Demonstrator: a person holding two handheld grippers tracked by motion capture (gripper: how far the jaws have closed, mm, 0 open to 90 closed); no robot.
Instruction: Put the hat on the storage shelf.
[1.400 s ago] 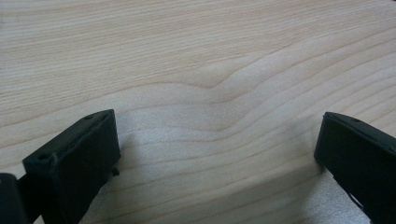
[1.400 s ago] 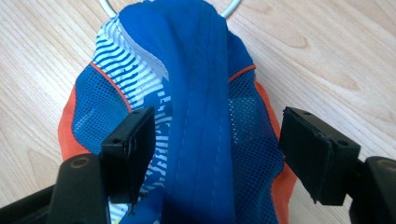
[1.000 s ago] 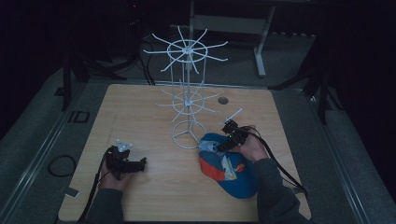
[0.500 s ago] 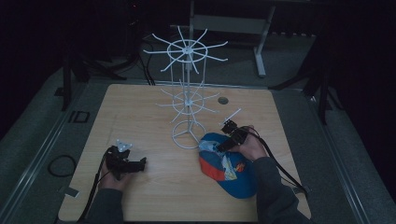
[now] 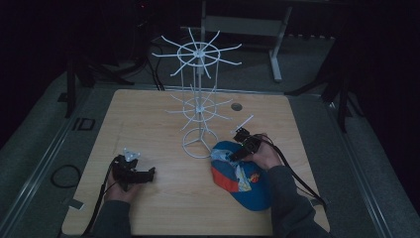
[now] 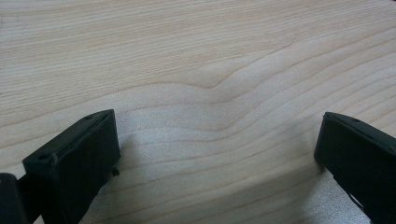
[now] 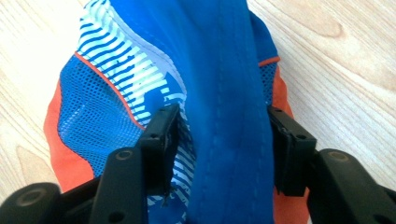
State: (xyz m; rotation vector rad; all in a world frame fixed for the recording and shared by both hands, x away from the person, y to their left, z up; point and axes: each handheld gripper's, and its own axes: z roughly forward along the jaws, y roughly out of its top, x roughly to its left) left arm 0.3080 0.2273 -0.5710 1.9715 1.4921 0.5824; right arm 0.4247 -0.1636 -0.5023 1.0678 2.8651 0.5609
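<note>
A dim lab or recording room. A plain wooden bench (image 5: 148,124) stands alone on grey carpet (image 5: 29,148), ringed by dark stand legs (image 5: 74,89), cables (image 5: 62,176) and a metal frame (image 5: 275,44), with a white wire display rack (image 5: 198,99) on it.

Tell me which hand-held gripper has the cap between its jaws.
The right hand-held gripper: its jaws flank a fold of the blue cap. The left hand-held gripper stands open over bare table.

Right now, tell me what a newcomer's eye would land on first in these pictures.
The tall white wire display rack with radiating prongs stands at the middle of the light wooden table. Beside its base, the right hand-held gripper clamps a fold of the blue and orange mesh baseball cap. The left hand-held gripper rests open over bare wood.
</note>
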